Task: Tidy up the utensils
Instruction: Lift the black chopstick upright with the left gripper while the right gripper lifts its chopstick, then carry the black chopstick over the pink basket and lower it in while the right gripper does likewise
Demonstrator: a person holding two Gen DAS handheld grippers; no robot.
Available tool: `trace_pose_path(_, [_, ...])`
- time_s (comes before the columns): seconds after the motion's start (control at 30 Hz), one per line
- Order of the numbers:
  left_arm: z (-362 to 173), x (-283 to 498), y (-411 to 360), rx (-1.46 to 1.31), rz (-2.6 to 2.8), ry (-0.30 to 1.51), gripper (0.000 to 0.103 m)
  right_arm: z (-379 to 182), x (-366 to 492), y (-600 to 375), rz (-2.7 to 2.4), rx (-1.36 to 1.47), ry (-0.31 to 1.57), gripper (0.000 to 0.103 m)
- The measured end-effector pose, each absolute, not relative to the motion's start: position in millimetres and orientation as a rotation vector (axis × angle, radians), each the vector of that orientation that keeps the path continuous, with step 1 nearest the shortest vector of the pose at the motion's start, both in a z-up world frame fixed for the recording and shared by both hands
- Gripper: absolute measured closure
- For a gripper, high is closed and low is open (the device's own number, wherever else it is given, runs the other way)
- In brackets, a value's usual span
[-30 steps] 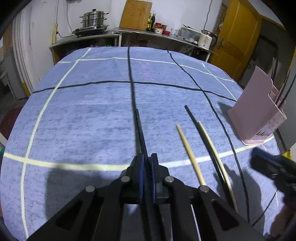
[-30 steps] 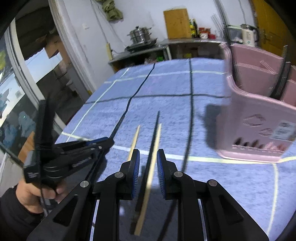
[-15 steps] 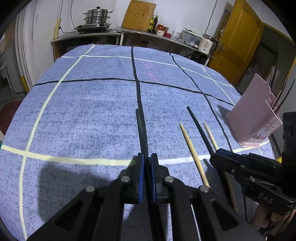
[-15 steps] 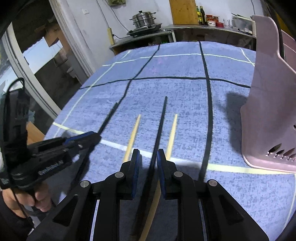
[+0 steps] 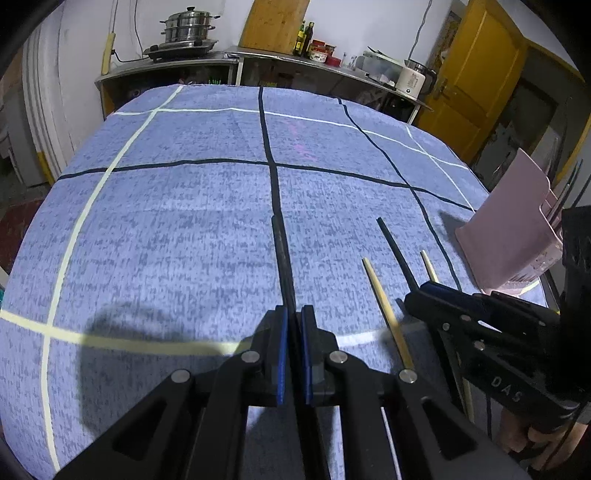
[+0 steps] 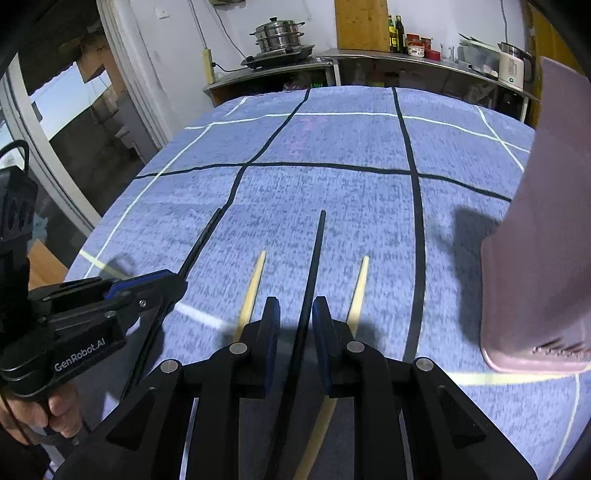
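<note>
My left gripper (image 5: 292, 347) was clamped on a black chopstick (image 5: 282, 258), its blue pads pressed against the stick, which ran forward from the jaws along a black line of the blue checked cloth (image 5: 177, 229) covering the worktop. Seen from my right wrist, that same stick reached out of the left gripper (image 6: 162, 280) toward the far side of the cloth, and a hand (image 6: 44, 413) gripped the handle below it.

My right gripper (image 6: 295, 332) stood narrowly parted, a second black chopstick (image 6: 314, 266) lying between its two pads with a small gap on either side; I could not tell whether either pad touched it. A pale wooden chopstick (image 6: 253, 288) lay just to its left, and another pale wooden chopstick (image 6: 357, 288) just to its right, both flat on the cloth and roughly parallel to the black one.

The pink utensil holder (image 6: 543, 236) stood upright at the right edge of the worktop, near my right gripper but apart from it. From the left wrist, dark sticks (image 5: 565, 195) rose out of the holder's top. A steel steamer pot (image 5: 190, 29) sat on a counter beyond the worktop.
</note>
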State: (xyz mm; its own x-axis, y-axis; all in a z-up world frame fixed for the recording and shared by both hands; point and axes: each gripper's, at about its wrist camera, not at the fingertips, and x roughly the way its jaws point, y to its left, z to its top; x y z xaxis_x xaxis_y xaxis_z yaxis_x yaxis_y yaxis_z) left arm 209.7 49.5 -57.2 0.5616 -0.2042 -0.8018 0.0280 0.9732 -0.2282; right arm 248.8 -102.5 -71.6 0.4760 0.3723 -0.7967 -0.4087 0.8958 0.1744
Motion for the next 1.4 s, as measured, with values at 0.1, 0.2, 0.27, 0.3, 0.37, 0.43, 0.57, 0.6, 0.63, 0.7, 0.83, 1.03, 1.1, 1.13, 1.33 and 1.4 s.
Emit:
trace_pose_path(0.1, [-58, 212, 50, -0.198, -0.138, 0.965, 0.095, -72, 252, -100, 0.470, -0.051, 0.963, 0.084])
trace_pose_path(0.2, [-59, 216, 47, -0.183, -0.141, 0.968, 0.095, -72, 256, -96, 0.463, -0.065, 0.962, 0.084])
trace_pose_path(0.27, [-59, 219, 48, -0.184, -0.145, 0.978, 0.095, -71, 256, -95, 0.460, -0.074, 0.966, 0.084])
trace_pose_path(0.3, [-58, 221, 48, -0.183, -0.149, 0.989, 0.095, -71, 257, -94, 0.459, -0.080, 0.970, 0.084])
trace_pose_path(0.37, [-58, 225, 48, -0.177, -0.154, 1.005, 0.095, -70, 258, -92, 0.458, -0.091, 0.978, 0.085])
trace_pose_path(0.43, [-57, 226, 46, -0.163, -0.154, 1.011, 0.095, -70, 258, -91, 0.443, -0.113, 0.980, 0.096])
trace_pose_path(0.57, [-57, 227, 45, -0.159, -0.154, 1.008, 0.095, -69, 263, -94, 0.452, -0.084, 0.995, 0.096])
trace_pose_path(0.6, [-57, 227, 45, -0.161, -0.153, 1.008, 0.096, -68, 263, -95, 0.456, -0.077, 0.998, 0.097])
trace_pose_path(0.63, [-56, 227, 46, -0.161, -0.153, 1.007, 0.096, -67, 262, -96, 0.461, -0.068, 0.996, 0.097])
trace_pose_path(0.7, [-54, 224, 47, -0.171, -0.153, 0.996, 0.097, -62, 259, -99, 0.475, -0.051, 0.983, 0.097])
trace_pose_path(0.83, [-40, 216, 51, -0.190, -0.160, 0.955, 0.097, -45, 246, -102, 0.494, -0.039, 0.940, 0.098])
trace_pose_path(1.03, [-7, 197, 52, -0.188, -0.189, 0.881, 0.097, -12, 227, -110, 0.509, -0.017, 0.865, 0.098])
trace_pose_path(1.1, [6, 189, 53, -0.189, -0.197, 0.854, 0.097, -1, 221, -113, 0.508, -0.009, 0.842, 0.098])
trace_pose_path(1.13, [11, 187, 52, -0.189, -0.202, 0.843, 0.097, 5, 218, -115, 0.508, -0.005, 0.830, 0.098])
trace_pose_path(1.33, [39, 171, 48, -0.176, -0.223, 0.788, 0.097, 39, 199, -131, 0.500, 0.016, 0.757, 0.098])
trace_pose_path(1.4, [47, 167, 48, -0.174, -0.228, 0.771, 0.097, 46, 195, -136, 0.495, 0.022, 0.741, 0.098])
